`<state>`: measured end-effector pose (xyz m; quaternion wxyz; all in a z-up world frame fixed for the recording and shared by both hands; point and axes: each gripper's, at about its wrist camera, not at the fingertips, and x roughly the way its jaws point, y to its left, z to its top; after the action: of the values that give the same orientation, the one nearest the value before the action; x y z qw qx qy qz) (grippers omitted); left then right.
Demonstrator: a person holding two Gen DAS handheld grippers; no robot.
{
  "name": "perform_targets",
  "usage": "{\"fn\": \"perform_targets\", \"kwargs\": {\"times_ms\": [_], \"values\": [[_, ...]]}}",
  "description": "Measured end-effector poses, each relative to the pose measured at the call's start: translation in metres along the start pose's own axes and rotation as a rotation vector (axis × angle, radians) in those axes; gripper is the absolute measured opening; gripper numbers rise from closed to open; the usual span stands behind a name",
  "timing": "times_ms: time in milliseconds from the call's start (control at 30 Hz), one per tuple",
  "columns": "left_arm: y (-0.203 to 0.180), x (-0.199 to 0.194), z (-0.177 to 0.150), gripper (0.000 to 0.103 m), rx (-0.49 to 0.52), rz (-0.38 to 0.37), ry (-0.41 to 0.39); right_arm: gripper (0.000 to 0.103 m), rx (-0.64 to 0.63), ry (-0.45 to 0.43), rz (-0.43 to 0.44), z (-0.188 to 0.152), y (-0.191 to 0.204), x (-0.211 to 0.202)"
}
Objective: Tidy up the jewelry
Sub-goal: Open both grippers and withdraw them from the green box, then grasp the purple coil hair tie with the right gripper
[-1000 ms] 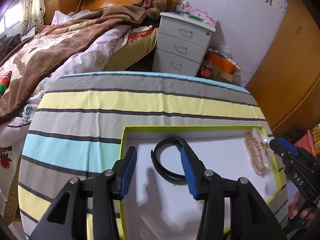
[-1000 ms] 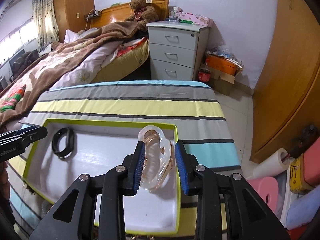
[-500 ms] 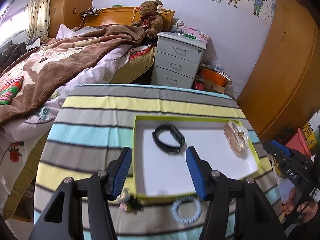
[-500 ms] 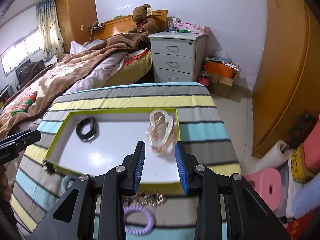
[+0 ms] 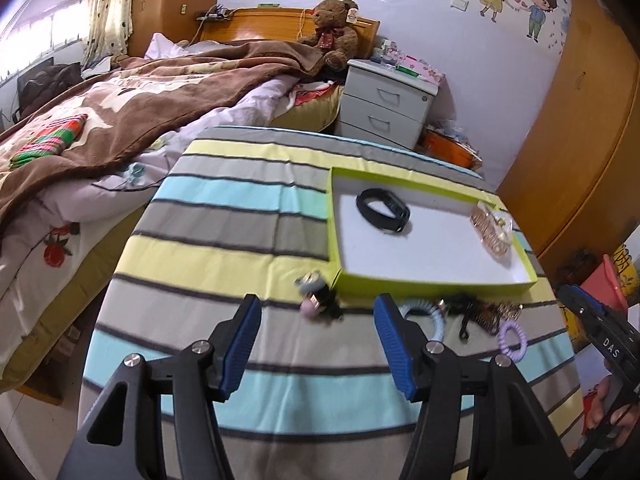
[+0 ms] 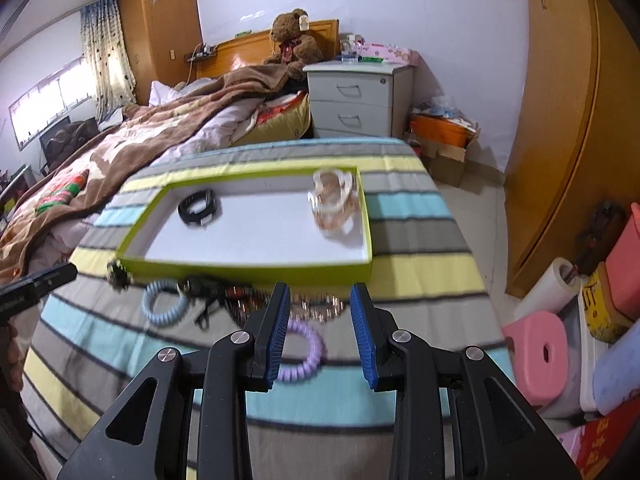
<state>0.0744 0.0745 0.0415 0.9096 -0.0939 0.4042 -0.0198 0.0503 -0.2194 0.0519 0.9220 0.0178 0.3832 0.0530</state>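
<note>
A green-rimmed white tray sits on the striped table. In it lie a black band and a clear bag of gold jewelry. In front of the tray lie a small charm piece, a blue coil ring, dark tangled pieces, a gold chain and a purple coil ring. My left gripper is open and empty, above the table short of the charm. My right gripper is open and empty over the purple ring.
The striped table stands beside a bed with a brown blanket. A white nightstand and a teddy bear are behind. Pink stools and a paper roll stand on the floor to the right.
Both grippers have pulled back from the tray and risen. The right gripper has let go of the clear bag, which now lies in the tray. The loose pieces in front have come into view.
</note>
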Motion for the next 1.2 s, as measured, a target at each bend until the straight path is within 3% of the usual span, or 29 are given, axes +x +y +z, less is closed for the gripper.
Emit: {"fn": "perform_targets", "kwargs": {"times_ms": [167,233,767,833,1067,1200], "values": [[0.002,-0.005,-0.015,0.061,0.014,-0.028,-0.009,0.038,-0.003,0.066,-0.011,-0.021,-0.002,0.014],[0.003,-0.003,-0.02,0.061,0.012,-0.035,-0.002,0.048,0.0,0.081,-0.009,-0.026,-0.002,0.019],[0.031,0.003,-0.038,0.062,-0.04,-0.028,0.029,0.047,-0.018,0.148,-0.059,-0.03,0.013,0.047],[0.032,0.006,-0.038,0.062,-0.042,-0.029,0.033,0.034,-0.024,0.148,-0.067,-0.03,0.013,0.046],[0.032,0.014,-0.036,0.062,-0.048,-0.026,0.054,0.011,-0.049,0.137,-0.049,-0.032,0.016,0.044],[0.032,0.017,-0.034,0.062,-0.053,-0.013,0.062,0.01,-0.041,0.132,-0.041,-0.032,0.014,0.043]]}}
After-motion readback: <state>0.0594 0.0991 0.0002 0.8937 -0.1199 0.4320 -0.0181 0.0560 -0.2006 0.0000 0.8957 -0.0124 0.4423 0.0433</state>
